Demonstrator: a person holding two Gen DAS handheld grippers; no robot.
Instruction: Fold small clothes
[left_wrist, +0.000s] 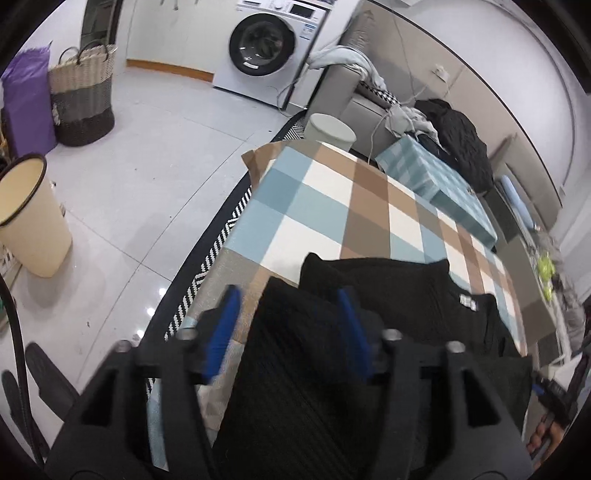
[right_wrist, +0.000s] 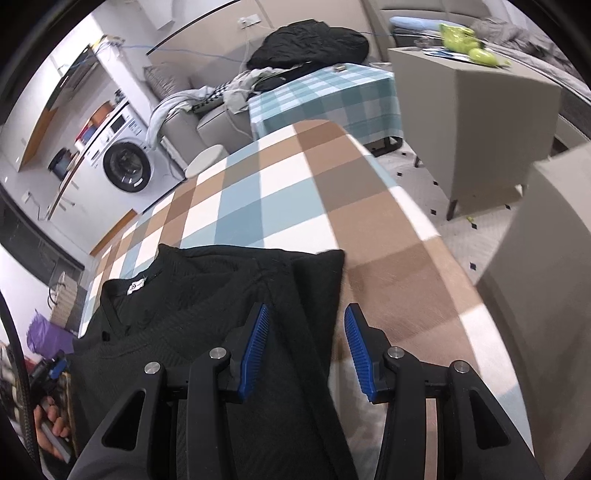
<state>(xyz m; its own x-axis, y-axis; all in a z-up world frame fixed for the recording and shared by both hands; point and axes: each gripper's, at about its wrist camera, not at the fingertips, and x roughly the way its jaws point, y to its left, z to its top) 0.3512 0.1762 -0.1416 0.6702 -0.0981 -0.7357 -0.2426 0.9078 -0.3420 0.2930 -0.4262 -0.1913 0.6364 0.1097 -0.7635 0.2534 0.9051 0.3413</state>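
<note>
Black ribbed knit garment spread flat on checked blue, brown and white table. Left gripper and right gripper both with jaws apart, cloth edge lying between each pair. Best closed low on one layer only, then lifted evenly.

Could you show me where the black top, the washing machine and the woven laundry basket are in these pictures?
black top (right_wrist: 207, 295): right wrist view, on the ribbed fabric below the neck label.
washing machine (left_wrist: 263, 41): left wrist view, on its round door.
woven laundry basket (left_wrist: 82, 96): left wrist view, on its grey middle band.
</note>
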